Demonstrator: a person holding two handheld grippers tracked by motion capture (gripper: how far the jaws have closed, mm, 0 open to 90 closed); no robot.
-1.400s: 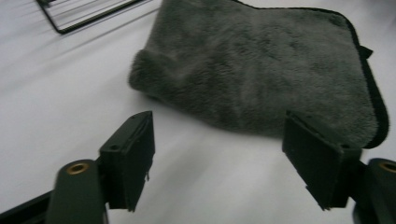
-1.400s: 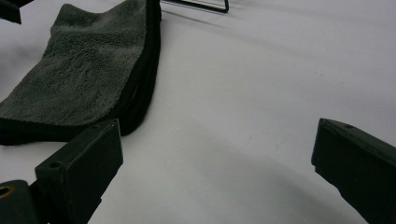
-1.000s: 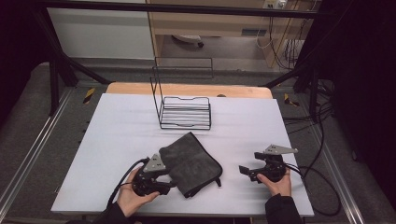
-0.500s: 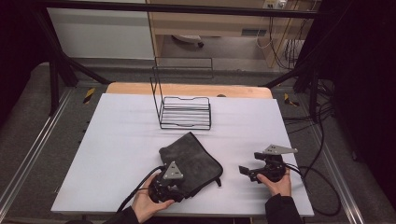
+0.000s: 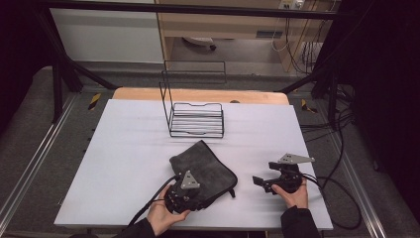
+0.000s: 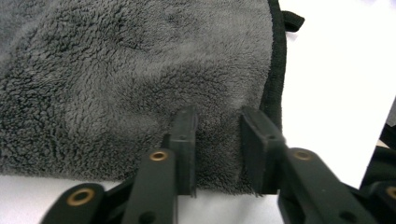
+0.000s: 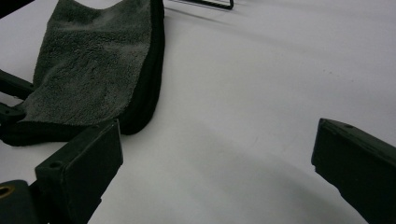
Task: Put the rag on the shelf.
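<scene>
At the table's near edge, my left gripper [image 6: 217,140], jaws just closing over the grey towel's [image 5: 203,166] hem, seeks a pinch; my right gripper [image 5: 265,182] waits agape on bare tabletop [image 5: 124,148], clear for later.

Grey towel [image 6: 121,79]: deep-pile fleece cloth, matt and fuzzy, bound along its edge with a smooth black woven trim and a small black hanging loop [image 6: 292,20]. Left gripper [image 6: 218,156]: matt black plastic jaws, their pads ribbed, with bright brass-coloured rivets at the pivots. Right gripper [image 7: 219,163]: the same matt black plastic, slightly grainy. Tabletop [image 5: 124,163]: smooth white matt sheet; bare light wood along its far edge. Wire rack [image 5: 195,119]: thin black-coated metal rod.
</scene>
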